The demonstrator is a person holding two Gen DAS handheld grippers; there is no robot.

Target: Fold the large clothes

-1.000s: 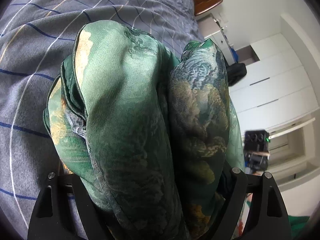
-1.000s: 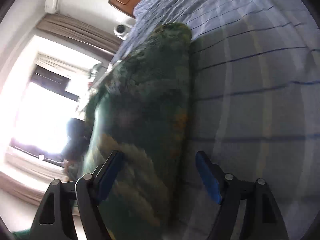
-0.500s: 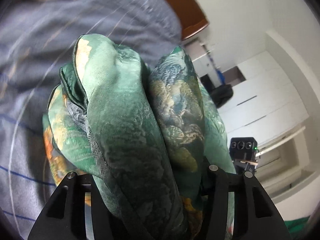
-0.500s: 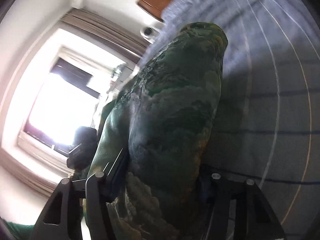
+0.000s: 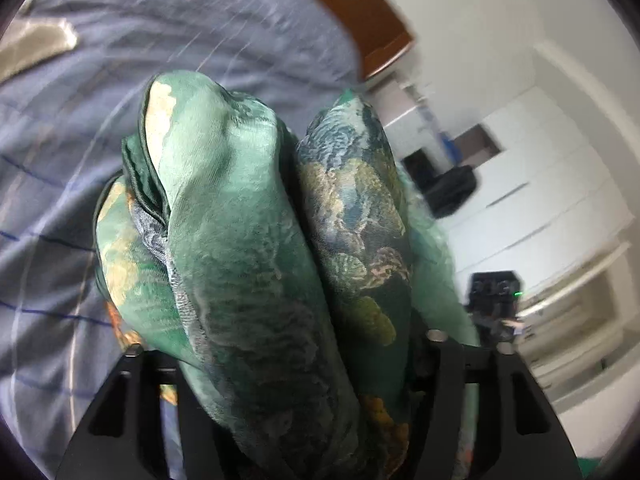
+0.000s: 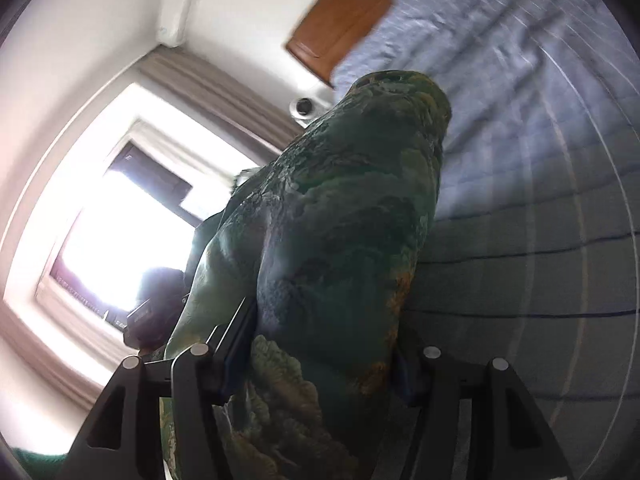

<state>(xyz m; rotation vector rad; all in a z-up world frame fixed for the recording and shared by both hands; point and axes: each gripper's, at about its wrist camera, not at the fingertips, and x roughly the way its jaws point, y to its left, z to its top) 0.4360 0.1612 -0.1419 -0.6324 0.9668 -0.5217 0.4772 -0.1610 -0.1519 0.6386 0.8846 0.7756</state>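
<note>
Tools [image 5: 296,380] [image 6: 320,368] with green garment [image 5: 240,240] above grey striped bedspread [image 5: 60,200], wooden headboard [image 6: 340,28].

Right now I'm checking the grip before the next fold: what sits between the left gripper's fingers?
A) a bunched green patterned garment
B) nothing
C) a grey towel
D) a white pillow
A: in the left wrist view thick folds of the green patterned garment fill the gap of the left gripper, above the blue-grey striped bedspread.
</note>
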